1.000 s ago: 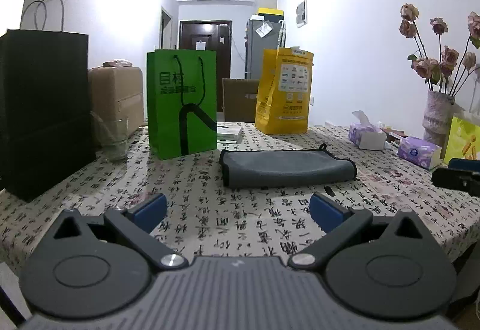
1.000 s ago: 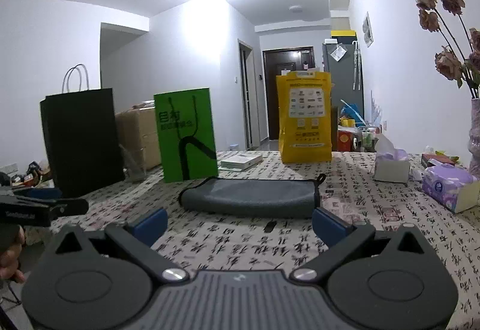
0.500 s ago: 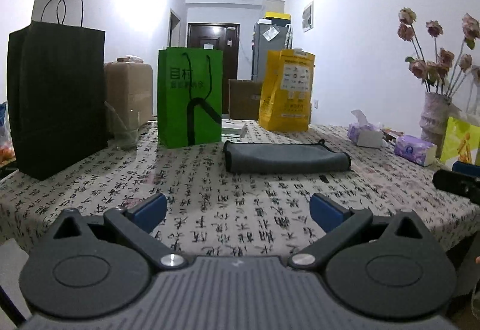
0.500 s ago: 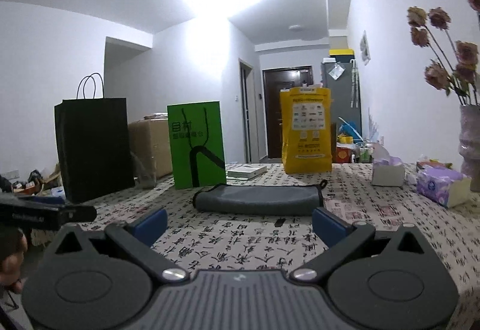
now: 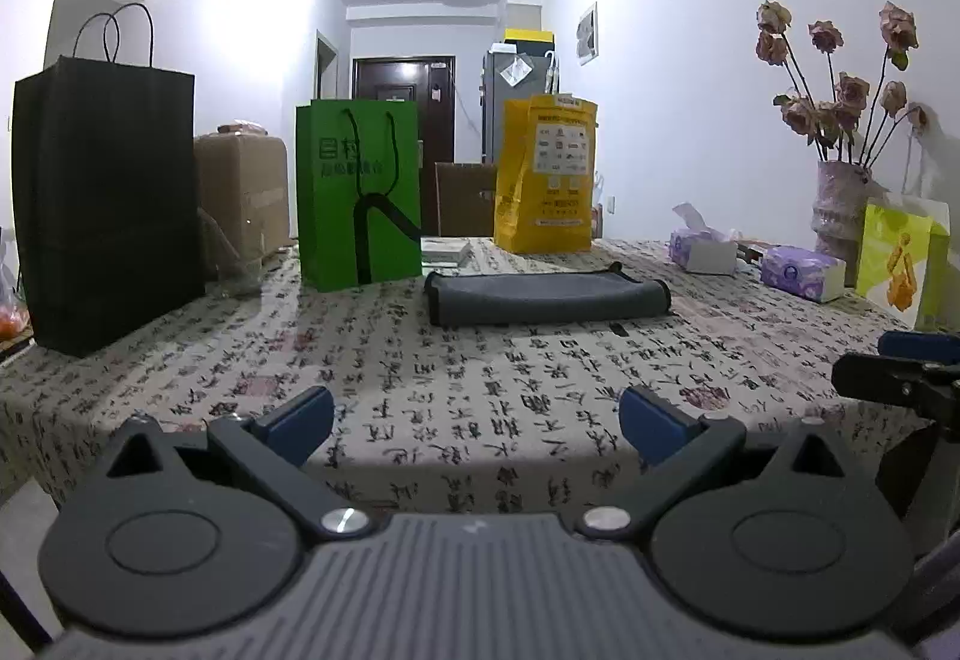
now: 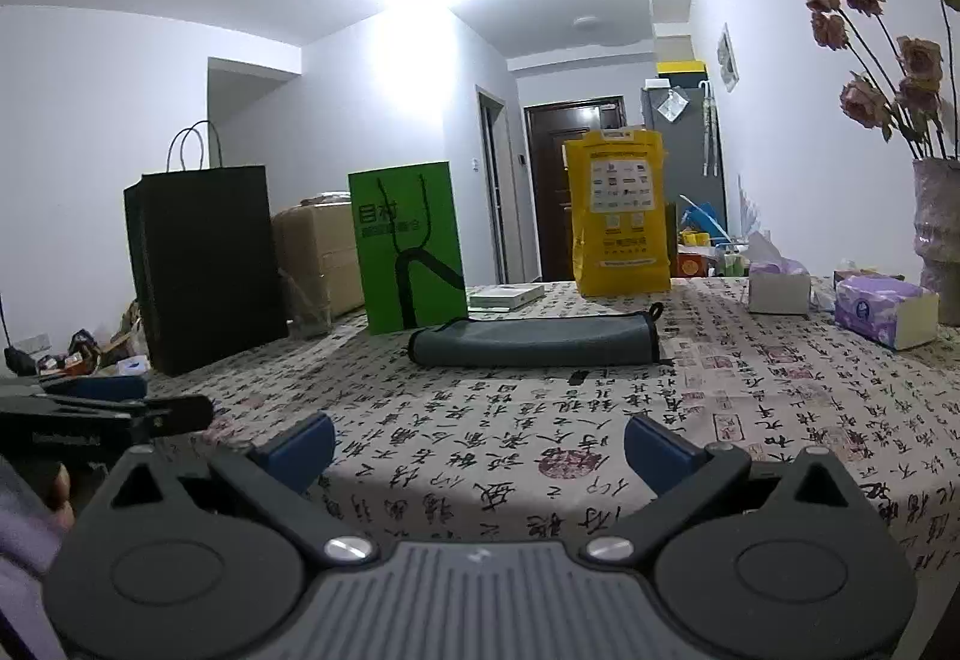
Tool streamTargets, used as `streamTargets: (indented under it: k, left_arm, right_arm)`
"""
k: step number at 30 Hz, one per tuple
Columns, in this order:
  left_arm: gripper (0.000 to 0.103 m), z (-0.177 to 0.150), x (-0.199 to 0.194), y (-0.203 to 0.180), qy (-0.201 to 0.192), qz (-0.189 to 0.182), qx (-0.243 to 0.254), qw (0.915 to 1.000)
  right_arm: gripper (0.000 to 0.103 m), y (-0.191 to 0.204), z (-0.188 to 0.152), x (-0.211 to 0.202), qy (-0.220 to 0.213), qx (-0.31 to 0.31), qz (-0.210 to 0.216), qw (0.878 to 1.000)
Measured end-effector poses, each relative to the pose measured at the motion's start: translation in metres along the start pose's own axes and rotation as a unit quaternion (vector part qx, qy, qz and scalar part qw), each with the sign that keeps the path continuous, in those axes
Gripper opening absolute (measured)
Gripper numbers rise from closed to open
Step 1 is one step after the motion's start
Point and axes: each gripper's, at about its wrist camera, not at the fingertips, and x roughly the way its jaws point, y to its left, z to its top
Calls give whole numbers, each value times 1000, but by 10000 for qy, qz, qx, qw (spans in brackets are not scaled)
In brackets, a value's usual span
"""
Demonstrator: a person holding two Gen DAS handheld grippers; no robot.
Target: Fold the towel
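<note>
The left gripper [image 5: 477, 423] and right gripper [image 6: 480, 441] both gape wide, blue-padded, holding nothing — level near the table's front edge. Beyond them, well apart, the folded grey towel [image 5: 547, 298] lies on the calligraphy-print tablecloth [image 5: 420, 360], just beside a green paper bag [image 5: 358, 192].

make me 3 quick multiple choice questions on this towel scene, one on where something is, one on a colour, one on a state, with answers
1. Where does the grey towel lie?
A. on the patterned table, in front of the green bag
B. inside the black bag
C. on the floor

2. What colour is the bag farthest back on the table?
A. red
B. yellow
C. white

3. How is the left tool set?
A. shut on the towel
B. shut on nothing
C. open, holding nothing

Answers:
1 A: the towel rests flat on the cloth just ahead of the green bag.
2 B: it stands yellow beyond the towel.
3 C: its blue fingers stand wide apart, well short of the towel, as do those of the right tool.
</note>
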Motion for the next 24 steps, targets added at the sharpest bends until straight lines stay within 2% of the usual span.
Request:
streamTargets:
  k: [24]
  left_arm:
    - [103,-13,-11,-6,108,-145,107,9998]
  right_arm:
    - [103,8,-7,-19,36,50,20,10000]
